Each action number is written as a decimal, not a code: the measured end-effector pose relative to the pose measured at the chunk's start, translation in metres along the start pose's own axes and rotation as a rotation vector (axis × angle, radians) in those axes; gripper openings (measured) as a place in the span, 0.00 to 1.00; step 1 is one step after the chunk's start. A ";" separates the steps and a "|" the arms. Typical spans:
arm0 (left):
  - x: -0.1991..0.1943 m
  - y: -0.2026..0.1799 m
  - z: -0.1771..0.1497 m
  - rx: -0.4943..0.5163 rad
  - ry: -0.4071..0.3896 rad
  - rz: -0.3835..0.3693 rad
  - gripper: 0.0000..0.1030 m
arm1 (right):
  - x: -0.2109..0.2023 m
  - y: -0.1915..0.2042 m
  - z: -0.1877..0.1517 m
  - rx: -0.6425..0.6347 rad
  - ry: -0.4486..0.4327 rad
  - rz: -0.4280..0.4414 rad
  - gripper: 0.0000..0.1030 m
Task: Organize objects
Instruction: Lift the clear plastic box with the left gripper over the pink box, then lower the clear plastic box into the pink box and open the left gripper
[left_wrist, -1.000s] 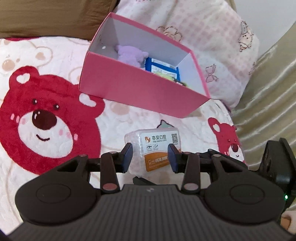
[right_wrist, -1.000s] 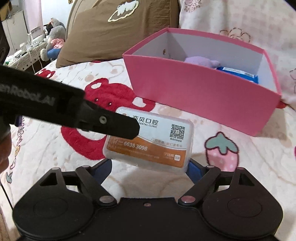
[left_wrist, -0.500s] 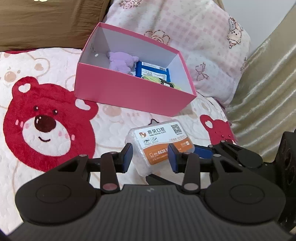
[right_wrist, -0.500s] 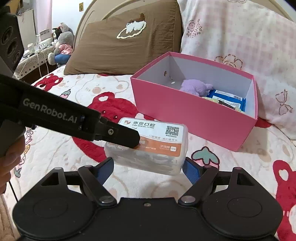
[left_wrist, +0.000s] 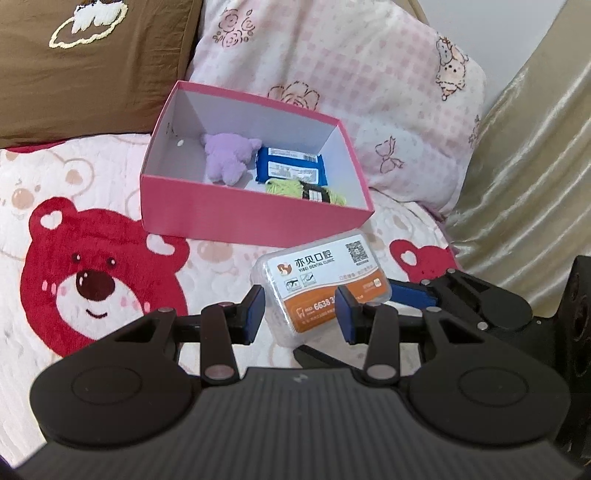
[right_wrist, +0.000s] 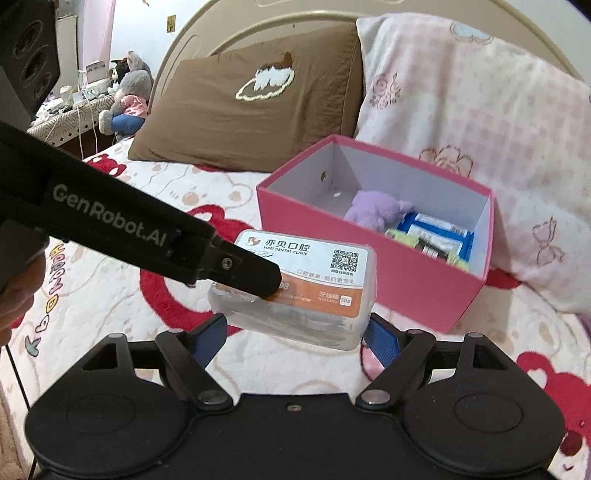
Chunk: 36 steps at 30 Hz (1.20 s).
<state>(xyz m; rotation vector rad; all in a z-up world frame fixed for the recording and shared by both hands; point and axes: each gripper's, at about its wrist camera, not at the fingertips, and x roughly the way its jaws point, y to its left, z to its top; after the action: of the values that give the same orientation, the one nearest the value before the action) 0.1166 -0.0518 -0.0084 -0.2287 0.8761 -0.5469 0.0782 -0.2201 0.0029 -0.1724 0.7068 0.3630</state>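
A clear plastic floss-pick box (left_wrist: 320, 284) with a white and orange label is lifted above the bed. My left gripper (left_wrist: 300, 314) is shut on its near end, and its finger crosses over the label in the right wrist view (right_wrist: 243, 267). My right gripper (right_wrist: 295, 336) grips the same box (right_wrist: 317, 280) across its long sides. Behind it stands an open pink box (left_wrist: 255, 212), also in the right wrist view (right_wrist: 373, 284). It holds a purple plush toy (left_wrist: 227, 162), a blue packet (left_wrist: 291, 170) and a green item (left_wrist: 295, 188).
The bed has a white blanket with red bears (left_wrist: 96, 288). A brown pillow (left_wrist: 92, 62) and a pink checked pillow (left_wrist: 351, 92) lie behind the pink box. A gold curtain (left_wrist: 524, 177) hangs at the right. A bedside table with plush toys (right_wrist: 122, 99) stands far left.
Both grippers have risen with the floss-pick box held between them. The pink box now looks lower and farther, and its inside shows more.
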 end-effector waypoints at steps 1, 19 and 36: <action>-0.001 -0.001 0.003 -0.002 0.001 -0.004 0.37 | -0.003 -0.001 0.003 -0.006 -0.005 0.000 0.82; 0.009 -0.036 0.097 0.126 -0.016 0.027 0.37 | -0.008 -0.054 0.071 0.016 -0.050 -0.005 0.77; 0.105 -0.032 0.178 0.112 0.002 -0.023 0.37 | 0.050 -0.138 0.118 0.015 -0.005 -0.061 0.60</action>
<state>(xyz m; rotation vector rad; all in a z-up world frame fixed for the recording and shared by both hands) 0.2982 -0.1411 0.0466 -0.1361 0.8425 -0.6156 0.2372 -0.3021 0.0631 -0.1785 0.6974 0.2998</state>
